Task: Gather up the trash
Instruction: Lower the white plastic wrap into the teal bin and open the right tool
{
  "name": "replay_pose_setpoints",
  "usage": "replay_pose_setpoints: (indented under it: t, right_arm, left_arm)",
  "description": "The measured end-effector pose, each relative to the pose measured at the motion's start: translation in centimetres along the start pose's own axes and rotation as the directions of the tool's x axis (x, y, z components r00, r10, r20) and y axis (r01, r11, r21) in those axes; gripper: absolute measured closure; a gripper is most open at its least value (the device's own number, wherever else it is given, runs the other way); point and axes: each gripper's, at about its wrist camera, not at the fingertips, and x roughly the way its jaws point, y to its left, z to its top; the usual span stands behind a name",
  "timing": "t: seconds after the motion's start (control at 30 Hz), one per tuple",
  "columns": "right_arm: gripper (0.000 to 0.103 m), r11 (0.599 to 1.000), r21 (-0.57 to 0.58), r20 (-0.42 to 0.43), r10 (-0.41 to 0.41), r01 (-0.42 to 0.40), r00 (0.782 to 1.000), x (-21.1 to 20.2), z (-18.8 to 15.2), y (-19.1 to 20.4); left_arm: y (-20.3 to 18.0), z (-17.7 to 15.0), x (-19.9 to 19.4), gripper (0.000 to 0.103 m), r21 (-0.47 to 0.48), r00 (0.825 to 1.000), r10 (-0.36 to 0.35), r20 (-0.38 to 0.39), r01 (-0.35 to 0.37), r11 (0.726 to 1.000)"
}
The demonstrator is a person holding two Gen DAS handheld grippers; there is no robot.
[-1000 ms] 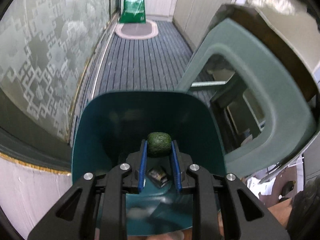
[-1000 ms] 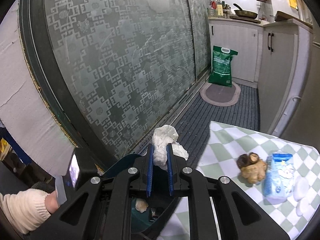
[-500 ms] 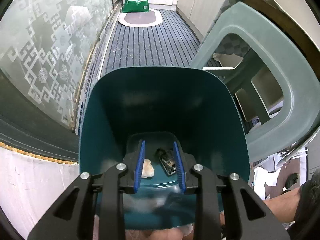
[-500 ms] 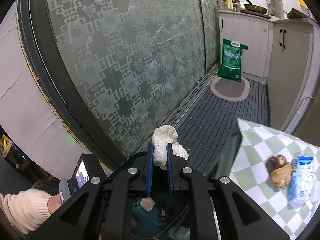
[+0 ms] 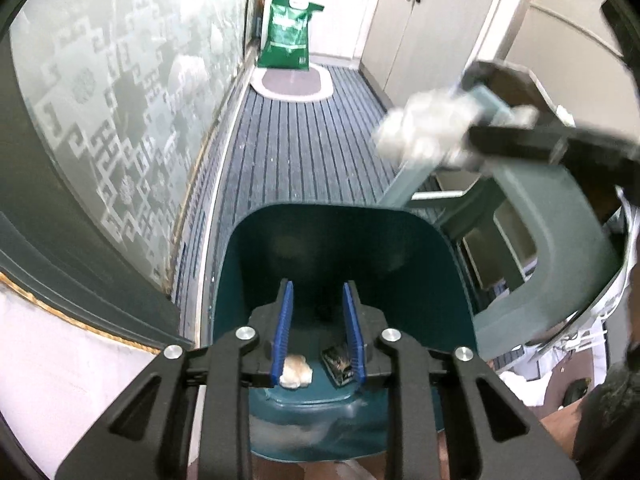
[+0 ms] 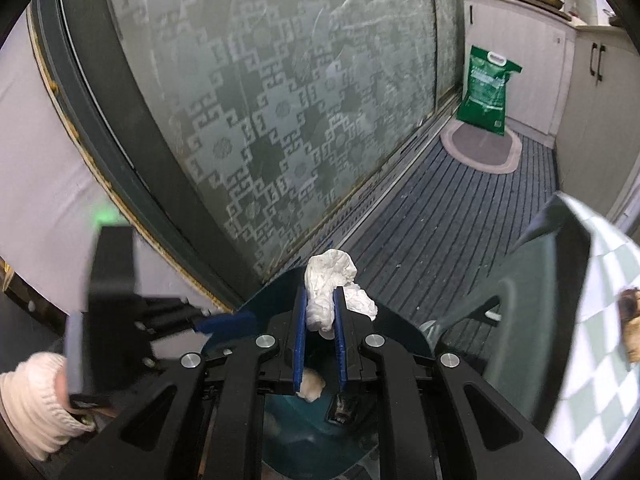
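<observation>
Tissue [image 6: 332, 292], crumpled and white, is what we carry in the right gripper [image 6: 320, 312], whose blue pads are clenched on its lower half; its long axis runs roughly along the fingers, the loose upper lobe pointing forward past the tips and a second lobe bulging to the right. We hold it above the near rim of the dark teal bin [image 5: 348, 248], not yet released. In the left wrist view the same tissue [image 5: 424, 132] appears blurred at upper right, coming in over the bin where a second ago it was out of frame. The left gripper [image 5: 318, 300] now stands with its jaws apart and nothing between them: the green avocado-like item it gripped a second ago is gone, and we judge it dropped, though it cannot be made out on the bin floor. On that floor lie a pale scrap [image 5: 296, 372] and a dark wrapper [image 5: 338, 362]. We therefore read one deposit as done and the tissue as next. Beside the bin stand a grey-green plastic stool [image 5: 560, 240], a striped floor mat [image 5: 304, 152], a patterned glass door [image 6: 280, 100] and a green sack [image 6: 486, 88]; a checked tablecloth [image 6: 600, 320] still bears a brown item [image 6: 630, 324].
</observation>
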Motion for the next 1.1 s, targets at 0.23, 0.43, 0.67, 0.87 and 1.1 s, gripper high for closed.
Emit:
replay_pose_setpoints:
  t: [0.23, 0.43, 0.67, 0.87, 1.1]
  right_arm:
    - [0.091, 1.0, -0.017, -0.078, -0.007, 0.006, 0.997, 3.5, -2.1, 0.8]
    - [0.091, 1.0, -0.003, -0.152, 0.014, -0.014, 0.988, 6.5, -4.3, 0.9]
    - [0.091, 0.999, -0.003, -0.221, 0.035, -0.037, 0.975, 9.0, -6.6, 1.3]
    - [0.091, 0.999, -0.043, -0.27, 0.015, -0.027, 0.963, 10.3, -8.7, 1.7]
    - [0.086, 0.995, -0.093, -0.31, -0.005, -0.025, 0.951, 11.3, -9.9, 2.0]
  left_arm:
    - [0.3, 1.2, -2.4, 0.085, -0.02, 0.996, -0.014, 0.09, 0.015, 1.0]
    - [0.1, 2.7, -4.8, 0.088, -0.023, 0.985, -0.025, 0.171, 0.03, 0.999]
    - [-0.9, 3.9, -6.9, 0.088, -0.024, 0.968, -0.045, 0.245, 0.052, 0.998]
    - [-1.7, 4.6, -8.8, 0.088, -0.019, 0.952, -0.053, 0.302, 0.062, 0.998]
    - [-2.7, 5.2, -10.5, 0.084, -0.01, 0.932, -0.075, 0.354, 0.084, 0.996]
